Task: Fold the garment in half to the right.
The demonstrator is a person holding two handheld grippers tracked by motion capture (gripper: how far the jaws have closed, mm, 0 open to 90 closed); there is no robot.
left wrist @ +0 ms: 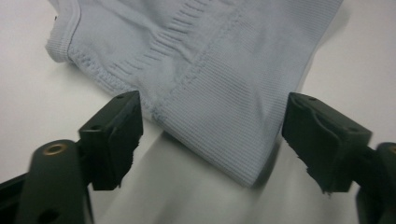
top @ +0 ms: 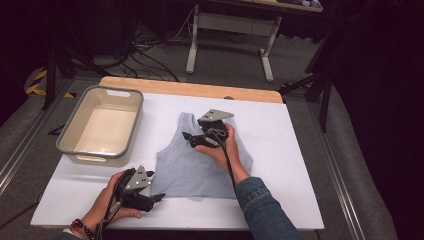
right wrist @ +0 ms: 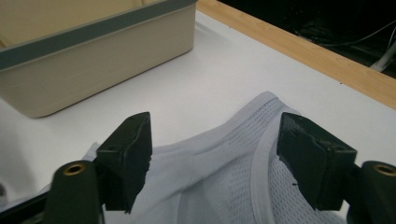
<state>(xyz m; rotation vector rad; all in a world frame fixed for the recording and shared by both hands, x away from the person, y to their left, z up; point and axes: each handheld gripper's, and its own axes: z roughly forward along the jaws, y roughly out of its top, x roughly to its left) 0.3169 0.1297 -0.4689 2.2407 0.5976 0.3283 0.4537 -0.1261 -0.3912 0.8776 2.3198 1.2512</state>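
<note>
A pale blue sleeveless top point(top: 200, 167) lies flat on the white table point(top: 280, 150), straps pointing away from the person. My left gripper point(top: 159, 196) rests at the top's near left corner. In the left gripper view my left gripper point(left wrist: 212, 112) is open, and the ribbed hem corner point(left wrist: 219, 126) lies between the jaws with neither pad pressing on it. My right gripper point(top: 186, 137) hovers over the top's left shoulder strap. In the right gripper view my right gripper point(right wrist: 215, 135) is open above the mesh lining and strap point(right wrist: 243, 140).
A beige bin with a grey rim point(top: 134, 122) stands at the table's back left; in the right gripper view the bin point(right wrist: 93, 60) is just beyond the strap. A wooden strip point(top: 190, 89) runs along the table's far edge. Bare white tabletop stretches to the right of the garment.
</note>
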